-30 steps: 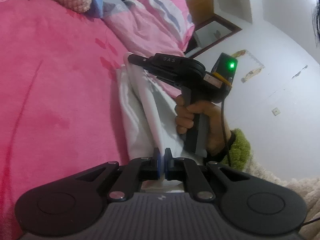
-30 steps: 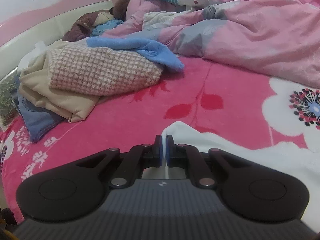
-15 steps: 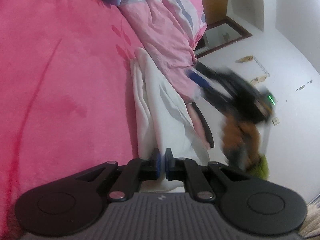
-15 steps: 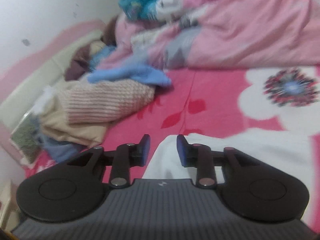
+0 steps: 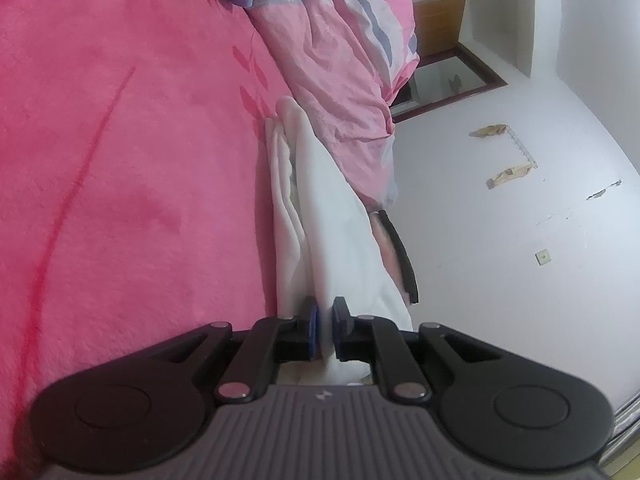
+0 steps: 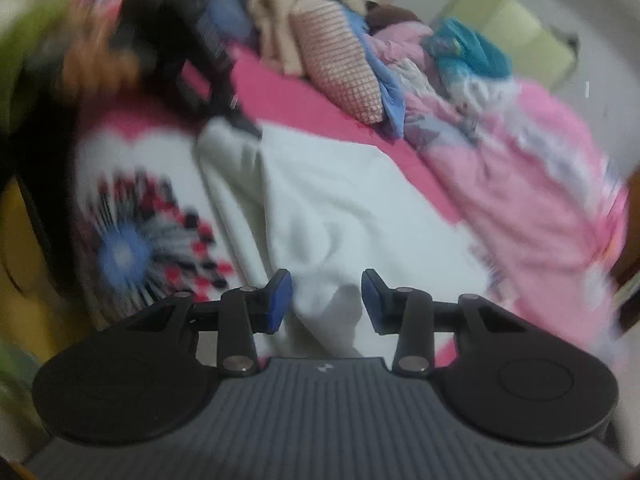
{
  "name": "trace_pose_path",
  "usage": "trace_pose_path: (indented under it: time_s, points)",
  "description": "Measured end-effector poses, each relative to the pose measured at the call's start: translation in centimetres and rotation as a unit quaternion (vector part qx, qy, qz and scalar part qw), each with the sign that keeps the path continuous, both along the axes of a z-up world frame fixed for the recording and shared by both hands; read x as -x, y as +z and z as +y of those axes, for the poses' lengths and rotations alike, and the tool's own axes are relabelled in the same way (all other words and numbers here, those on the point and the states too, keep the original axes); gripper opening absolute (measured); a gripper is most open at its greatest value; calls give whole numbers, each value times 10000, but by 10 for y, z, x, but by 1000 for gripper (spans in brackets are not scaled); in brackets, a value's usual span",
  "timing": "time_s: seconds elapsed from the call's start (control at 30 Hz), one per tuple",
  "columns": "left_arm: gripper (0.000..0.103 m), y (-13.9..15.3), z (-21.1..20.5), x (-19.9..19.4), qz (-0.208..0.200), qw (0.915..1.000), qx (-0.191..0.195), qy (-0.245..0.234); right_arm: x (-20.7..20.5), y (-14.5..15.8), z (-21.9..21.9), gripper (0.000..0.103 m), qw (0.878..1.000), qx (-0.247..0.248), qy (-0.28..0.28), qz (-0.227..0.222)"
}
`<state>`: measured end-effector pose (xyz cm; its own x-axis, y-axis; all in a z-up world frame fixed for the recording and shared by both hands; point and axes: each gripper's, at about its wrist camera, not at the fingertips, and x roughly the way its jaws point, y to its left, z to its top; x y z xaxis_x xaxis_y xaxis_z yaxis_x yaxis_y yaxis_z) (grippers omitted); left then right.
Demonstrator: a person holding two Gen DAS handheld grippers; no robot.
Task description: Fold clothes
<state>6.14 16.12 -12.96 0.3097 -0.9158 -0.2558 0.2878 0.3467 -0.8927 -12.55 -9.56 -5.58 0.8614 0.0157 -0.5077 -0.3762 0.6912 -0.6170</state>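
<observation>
My left hand-held gripper [image 5: 324,330] is clamped on a fold of the white garment [image 5: 316,200]; the cloth runs up between the two blue pads and the gap between them is narrow. From that grip the garment stretches away from me in long folds over the pink bed [image 5: 132,184], with the pink quilt [image 5: 340,64] just beside its right edge. A dark strap [image 5: 402,258] lies along the garment's near right edge.

My right hand-held gripper [image 6: 326,300] stands open. Its jaws have just been opening, and the pads press on nothing. The white garment [image 6: 332,204] lies below and beyond them, spread on the bed's flowered cover [image 6: 132,248]. This view is blurred by motion.

At far left in the right wrist view I see a dark, smeared shape [image 6: 188,60] meeting the garment's far corner; it looks to be my other gripper, but I cannot tell detail through the blur. A heap of clothes [image 6: 332,64] sits at the far side of the bed, well apart from the garment, and the quilt [image 6: 532,184] lies to its right.
</observation>
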Motion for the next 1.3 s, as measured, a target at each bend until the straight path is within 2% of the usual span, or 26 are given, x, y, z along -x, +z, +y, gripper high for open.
trace_pose_path:
  time_s: [0.13, 0.23, 0.3, 0.33, 0.37, 0.43, 0.47, 0.53, 0.63, 0.83, 0.93, 1.03, 1.13, 1.2, 1.3]
  points:
    - [10, 0, 0, 1, -66, 10000, -4, 15, 7, -16, 8, 37, 9967, 780, 212, -112]
    - [10, 0, 0, 0, -102, 9999, -12, 28, 10, -28, 12, 36, 9894, 1401, 274, -269]
    - [10, 1, -2, 1, -169, 9998, -69, 26, 9, -32, 12, 18, 9850, 1678, 99, -397]
    - [10, 2, -2, 2, -209, 9997, -104, 20, 10, -31, 11, 7, 9838, 1702, -22, -555]
    - [10, 3, -3, 2, -247, 9996, -139, 10, 11, -28, 10, 7, 9830, 1684, -156, -720]
    - [9, 4, -4, 3, -306, 9994, -172, -14, 19, -15, 5, 6, 9842, 1316, -537, -1059]
    - [9, 4, -4, 3, -328, 9993, -173, -28, 21, -13, -1, 6, 9856, 1060, -789, -1052]
    - [8, 4, -6, 2, -345, 9992, -179, -76, 19, -26, -11, 6, 9848, 1047, -1075, -870]
    - [8, 6, -8, 1, -376, 9989, -255, -98, 22, -37, -11, 6, 9811, 1247, -1157, -924]
    - [8, 5, -7, 3, -362, 9991, -208, -64, 19, -35, -15, 6, 9829, 917, -1276, -957]
    - [8, 4, -2, 3, -258, 9996, -32, -58, 21, -37, -14, 7, 9833, 785, -1275, -1031]
    - [16, 6, 1, 4, -206, 9998, 80, 17, 19, -41, -16, 8, 9843, 759, -1288, -939]
    - [31, 12, 6, 10, -274, 9995, 122, 51, 22, -45, -17, 8, 9841, 800, -1279, -935]
    - [46, 17, 6, 16, -373, 9993, 29, 11, 21, -44, -18, 8, 9843, 765, -1285, -941]
    - [53, 24, 5, 28, -539, 9983, -225, 22, 20, -44, -18, 8, 9844, 713, -1299, -952]
